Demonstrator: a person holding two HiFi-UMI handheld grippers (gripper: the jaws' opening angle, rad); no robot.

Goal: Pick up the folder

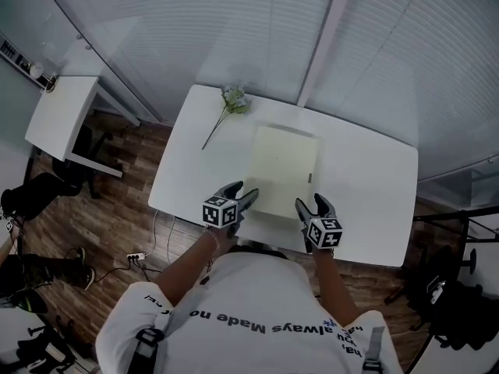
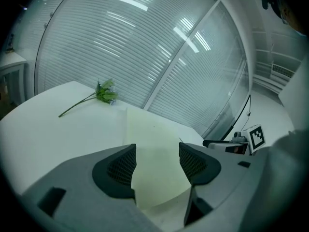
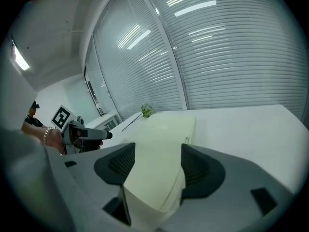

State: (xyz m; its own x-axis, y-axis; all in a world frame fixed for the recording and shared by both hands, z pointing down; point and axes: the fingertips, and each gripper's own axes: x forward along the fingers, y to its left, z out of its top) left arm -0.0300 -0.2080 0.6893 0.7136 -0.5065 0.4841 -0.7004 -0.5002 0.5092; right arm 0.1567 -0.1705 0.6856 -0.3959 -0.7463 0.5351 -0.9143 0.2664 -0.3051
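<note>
**Two claws open at the near corners of the folder point(image 1: 284, 170)**

Both claws stand with their jaws apart and grip nothing. The left claw point(image 1: 243, 193) sits at the folder's near left corner, and the right claw point(image 1: 310, 203) at its near right corner. In each gripper view the pale sheet runs away from between the jaws, with the near corner low in the gap. We cannot tell for sure whether either claw touches it.

The folder lies flat on the white worktop point(image 1: 366, 185). It reaches from just ahead of the claws towards the far side, and a flower sprig point(image 1: 234, 101) lies well beyond it to the left.

We judge the folder to be light and fairly stiff, like card or board. The right gripper view shows some thickness along its near edge. Its face looks smooth, so we expect it to slide rather than lift if it is only pushed. Because it lies flush on the worktop, a jaw has little room to get under it.

We think the best hold is on the near edge, one claw by each corner. Each claw would be turned so that one jaw goes under the edge and the other presses on top. A single hold at one corner would probably let the folder sag or swing.
</note>
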